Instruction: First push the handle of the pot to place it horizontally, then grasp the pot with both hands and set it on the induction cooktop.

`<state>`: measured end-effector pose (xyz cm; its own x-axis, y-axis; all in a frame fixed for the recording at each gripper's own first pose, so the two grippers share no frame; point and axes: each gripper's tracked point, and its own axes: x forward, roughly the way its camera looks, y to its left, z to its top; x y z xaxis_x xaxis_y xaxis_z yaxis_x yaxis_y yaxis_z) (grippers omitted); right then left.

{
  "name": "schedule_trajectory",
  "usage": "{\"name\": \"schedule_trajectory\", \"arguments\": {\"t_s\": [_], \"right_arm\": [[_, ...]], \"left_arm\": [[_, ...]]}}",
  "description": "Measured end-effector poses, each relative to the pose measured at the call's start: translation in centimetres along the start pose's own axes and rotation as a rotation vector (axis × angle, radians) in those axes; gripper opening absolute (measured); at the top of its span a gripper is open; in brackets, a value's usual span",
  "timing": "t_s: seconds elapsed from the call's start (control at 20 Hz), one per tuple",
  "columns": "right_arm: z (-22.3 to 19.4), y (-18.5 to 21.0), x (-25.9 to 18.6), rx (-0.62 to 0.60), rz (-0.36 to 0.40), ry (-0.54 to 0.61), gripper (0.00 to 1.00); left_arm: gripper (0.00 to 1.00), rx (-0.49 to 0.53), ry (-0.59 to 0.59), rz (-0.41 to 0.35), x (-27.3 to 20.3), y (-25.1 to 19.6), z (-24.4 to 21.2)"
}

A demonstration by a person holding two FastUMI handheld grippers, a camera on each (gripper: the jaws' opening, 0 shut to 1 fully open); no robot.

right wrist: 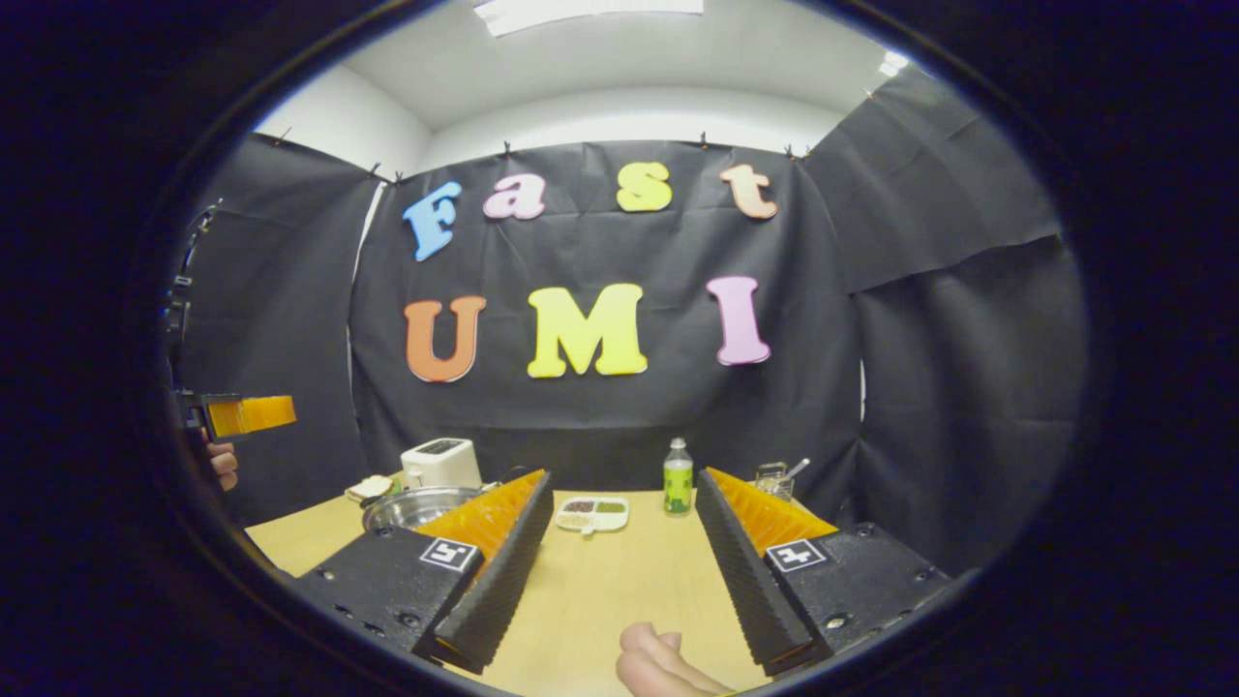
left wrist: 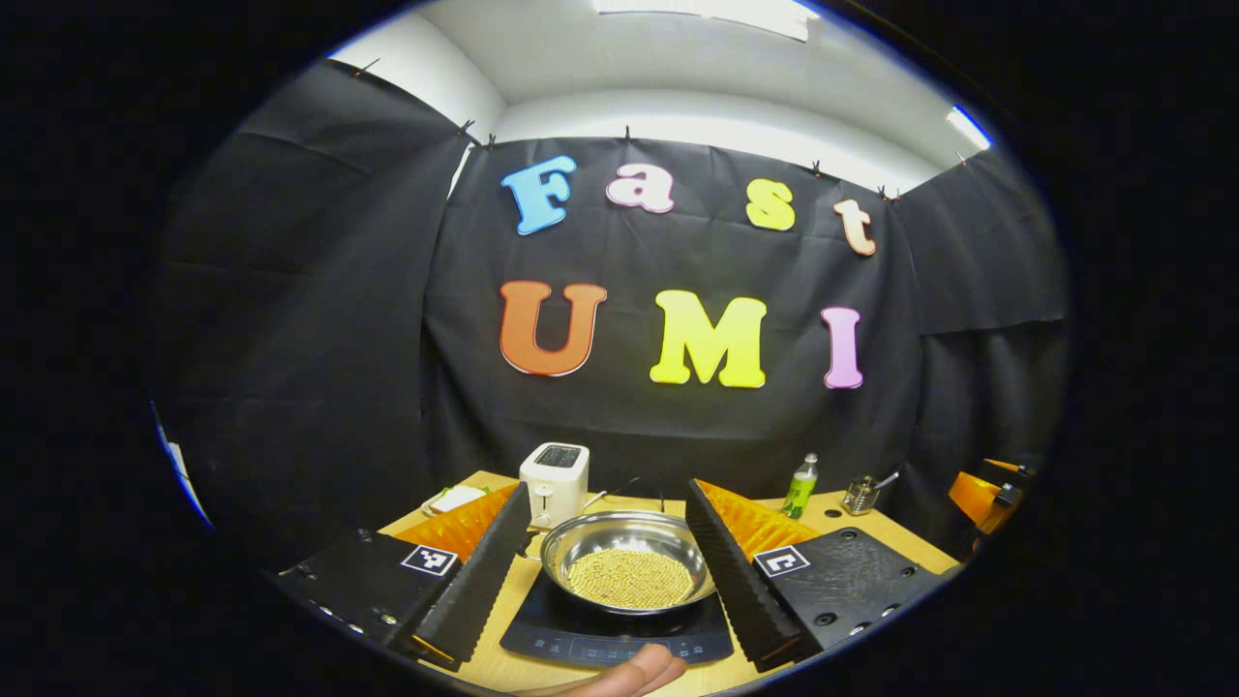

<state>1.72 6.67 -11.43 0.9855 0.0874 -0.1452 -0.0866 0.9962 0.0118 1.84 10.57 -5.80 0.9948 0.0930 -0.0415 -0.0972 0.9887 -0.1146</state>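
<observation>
Bench (right wrist: 600,590): light wood top, runs back to the black cloth wall.

Induction cooktop (left wrist: 619,629): dark flat slab near the bench's front edge in the left gripper view, control strip facing front.

Pot (left wrist: 627,561): shiny steel, sits on the cooktop, w/ a layer of small yellowish grains in its bottom. In the right gripper view it shows toward the bench's left edge, partly behind that gripper's finger. Its handle can't be made out.

Toaster (left wrist: 554,481): white, behind the pot, close to the bench's back edge.

Left gripper (left wrist: 619,571): fingers spread wide, one each side of the pot, not touching it, nothing held. A fingertip of the person's hand (left wrist: 619,675) pokes in at the bottom.

Right gripper (right wrist: 624,581): fingers also wide apart over bare bench, nothing between them. Person's hand (right wrist: 663,663) at the bottom.

Green bottle (right wrist: 678,489): upright at the back edge, right of centre.

Small white dish (right wrist: 592,513): divided, w/ dark and green bits, just left of the bottle.

Glass jar (right wrist: 774,479): w/ a utensil in it, back right corner.
</observation>
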Motion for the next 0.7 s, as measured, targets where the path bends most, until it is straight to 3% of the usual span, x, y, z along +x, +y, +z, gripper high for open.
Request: {"name": "schedule_trajectory", "arguments": {"t_s": [0.25,0.45,0.7], "right_arm": [[4.6,-3.6,-4.5,-0.047,-0.039,-0.100,0.92],[4.8,-6.7,-6.7,-0.032,-0.117,-0.122,0.92],[3.1,-8.0,-6.9,-0.009,-0.054,-0.134,0.92]], "left_arm": [[0.95,-0.010,-0.043,-0.021,-3.0,-3.2,2.8],[0.95,-0.001,-0.081,-0.081,-5.5,-5.8,2.5],[0.95,0.051,-0.075,-0.054,-6.3,-7.1,-0.2]]}}
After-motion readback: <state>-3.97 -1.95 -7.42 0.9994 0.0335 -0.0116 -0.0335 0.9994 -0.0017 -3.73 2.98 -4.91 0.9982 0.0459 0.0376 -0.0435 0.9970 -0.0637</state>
